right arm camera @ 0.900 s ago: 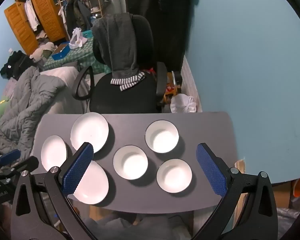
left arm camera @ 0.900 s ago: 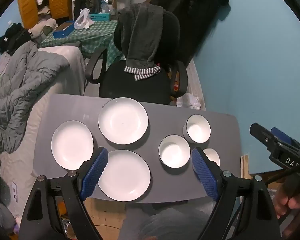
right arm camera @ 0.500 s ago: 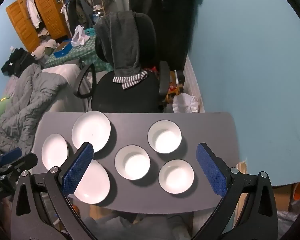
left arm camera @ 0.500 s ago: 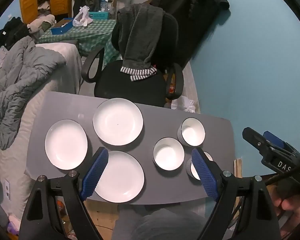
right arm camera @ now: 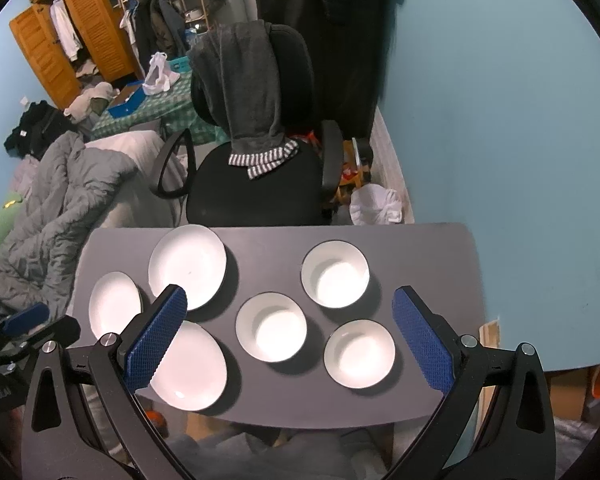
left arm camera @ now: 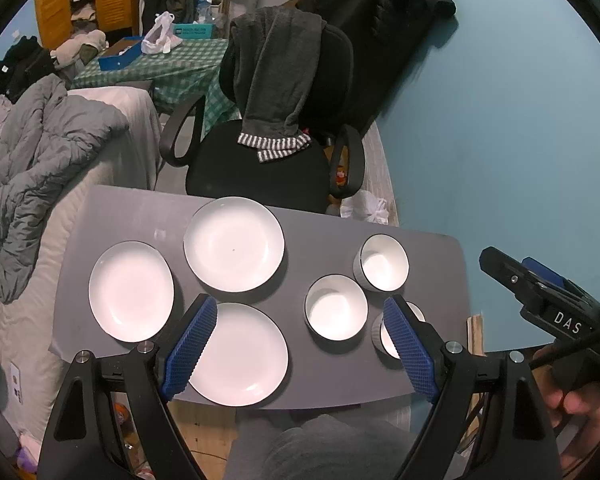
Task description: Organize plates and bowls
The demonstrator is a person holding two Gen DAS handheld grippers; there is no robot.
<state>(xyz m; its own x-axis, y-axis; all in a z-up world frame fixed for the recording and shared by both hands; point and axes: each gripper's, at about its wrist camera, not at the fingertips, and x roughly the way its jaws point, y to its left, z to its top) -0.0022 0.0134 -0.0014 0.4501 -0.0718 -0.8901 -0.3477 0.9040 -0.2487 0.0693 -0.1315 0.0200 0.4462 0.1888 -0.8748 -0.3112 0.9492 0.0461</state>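
Observation:
Three white plates lie on the left half of the grey table (left arm camera: pixel 312 224): a left plate (left arm camera: pixel 131 290), a far plate (left arm camera: pixel 233 243) and a near plate (left arm camera: pixel 240 359). Three white bowls stand on the right half: a far bowl (right arm camera: pixel 335 273), a middle bowl (right arm camera: pixel 271 327) and a near bowl (right arm camera: pixel 359 353). My left gripper (left arm camera: pixel 298 346) is open and empty, high above the near plate and middle bowl. My right gripper (right arm camera: pixel 288 336) is open and empty, high above the bowls. The left finger hides part of the near bowl in the left wrist view.
A black office chair (left arm camera: pixel 260 168) with grey clothing draped over it stands at the table's far edge. A bed with a grey duvet (left arm camera: pixel 32 168) lies along the left. A blue wall (right arm camera: pixel 500 120) is on the right. A white bag (right arm camera: pixel 376 204) lies on the floor.
Both grippers have risen slightly and drifted; the table looks a little smaller and shifted in both views. Plates and bowls have not moved. Both grippers stay open.

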